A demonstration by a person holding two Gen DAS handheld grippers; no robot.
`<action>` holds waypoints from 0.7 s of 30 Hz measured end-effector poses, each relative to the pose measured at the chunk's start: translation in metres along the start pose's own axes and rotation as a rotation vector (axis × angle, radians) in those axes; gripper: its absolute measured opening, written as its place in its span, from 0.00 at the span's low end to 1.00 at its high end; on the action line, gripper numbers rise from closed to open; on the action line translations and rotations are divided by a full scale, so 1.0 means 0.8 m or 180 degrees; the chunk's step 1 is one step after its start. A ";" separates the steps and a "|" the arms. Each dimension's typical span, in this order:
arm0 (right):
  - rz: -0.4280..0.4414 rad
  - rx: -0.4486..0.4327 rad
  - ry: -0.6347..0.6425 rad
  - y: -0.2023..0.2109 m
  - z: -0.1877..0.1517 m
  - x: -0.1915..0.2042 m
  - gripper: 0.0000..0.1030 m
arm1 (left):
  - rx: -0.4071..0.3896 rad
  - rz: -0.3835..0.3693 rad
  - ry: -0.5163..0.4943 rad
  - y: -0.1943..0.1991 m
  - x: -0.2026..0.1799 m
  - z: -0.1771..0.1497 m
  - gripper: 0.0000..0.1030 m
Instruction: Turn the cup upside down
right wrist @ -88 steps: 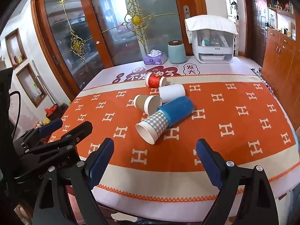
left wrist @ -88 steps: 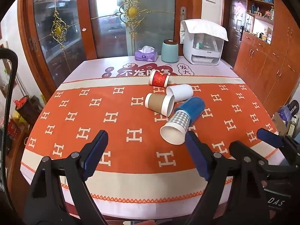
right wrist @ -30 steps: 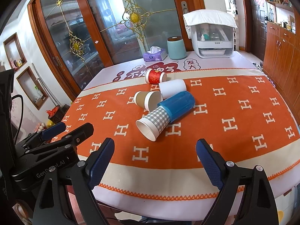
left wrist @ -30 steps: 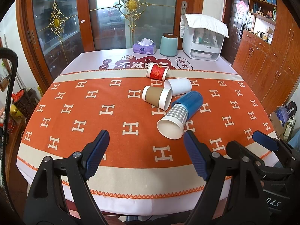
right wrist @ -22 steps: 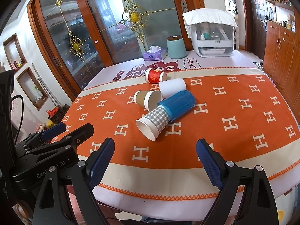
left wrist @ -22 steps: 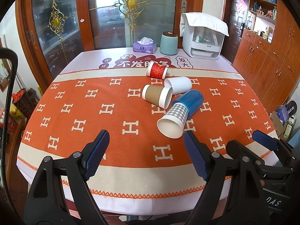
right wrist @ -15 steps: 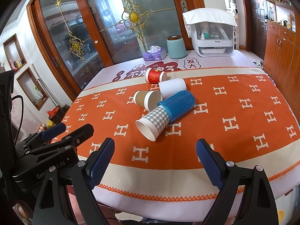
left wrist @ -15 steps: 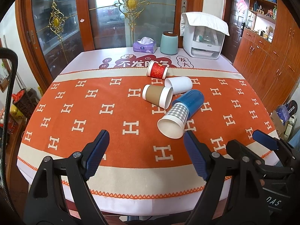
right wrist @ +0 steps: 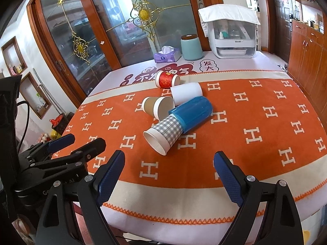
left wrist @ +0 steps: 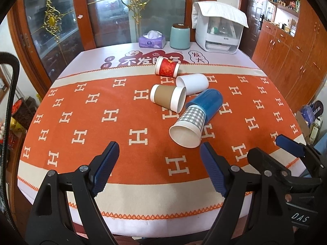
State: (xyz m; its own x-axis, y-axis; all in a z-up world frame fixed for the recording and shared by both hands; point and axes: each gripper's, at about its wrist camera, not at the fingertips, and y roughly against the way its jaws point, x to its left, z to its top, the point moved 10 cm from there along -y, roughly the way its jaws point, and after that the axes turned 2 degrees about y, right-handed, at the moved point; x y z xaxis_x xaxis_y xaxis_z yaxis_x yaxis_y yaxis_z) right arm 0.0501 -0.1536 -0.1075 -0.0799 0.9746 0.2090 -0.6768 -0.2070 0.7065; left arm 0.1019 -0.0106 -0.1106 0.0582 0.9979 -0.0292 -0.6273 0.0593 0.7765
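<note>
Several cups lie on their sides in a cluster on the orange table cloth (left wrist: 81, 122): a checked paper cup (left wrist: 189, 125) (right wrist: 163, 131) with its mouth toward me, a blue cup (left wrist: 206, 103) (right wrist: 192, 111) behind it, a brown paper cup (left wrist: 168, 99) (right wrist: 157, 107), a white cup (left wrist: 193, 83) (right wrist: 186, 92) and a red cup (left wrist: 166, 67) (right wrist: 166, 79). My left gripper (left wrist: 158, 166) is open and empty near the table's front edge. My right gripper (right wrist: 168, 170) is open and empty, also near the front edge, short of the checked cup.
At the table's back stand a purple tissue box (left wrist: 152, 39), a teal canister (left wrist: 180, 36) and a white appliance (left wrist: 219, 33) under a cloth. Glass doors stand behind, wooden cabinets (left wrist: 296, 51) to the right. The other gripper shows at each view's side.
Both views have shifted only slightly over the last second; the cups lie as before and both grippers stay open.
</note>
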 end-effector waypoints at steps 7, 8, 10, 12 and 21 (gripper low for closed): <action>0.0122 0.0216 -0.0263 -0.043 0.016 -0.037 0.88 | 0.0407 -0.0334 -0.0168 -0.053 -0.015 0.023 0.77; 0.0132 0.0242 -0.0322 -0.050 0.017 -0.046 0.88 | 0.0515 -0.0429 -0.0231 -0.064 -0.019 0.025 0.77; 0.0115 0.0276 -0.0411 -0.065 0.020 -0.062 0.88 | 0.0708 -0.0581 -0.0331 -0.085 -0.029 0.030 0.77; 0.0122 0.0336 -0.0510 -0.082 0.019 -0.079 0.88 | 0.0897 -0.0677 -0.0367 -0.105 -0.039 0.033 0.77; 0.0233 0.0584 -0.0878 -0.144 0.002 -0.129 0.88 | 0.1383 -0.0701 -0.0603 -0.193 -0.081 0.039 0.77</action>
State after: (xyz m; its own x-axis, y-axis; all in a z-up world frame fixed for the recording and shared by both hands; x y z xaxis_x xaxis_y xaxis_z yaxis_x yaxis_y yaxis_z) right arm 0.1379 -0.2306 -0.2095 0.0946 0.9021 0.4210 -0.5317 -0.3118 0.7875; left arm 0.2191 -0.0856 -0.2086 0.3171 0.9383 -0.1381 -0.2065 0.2105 0.9555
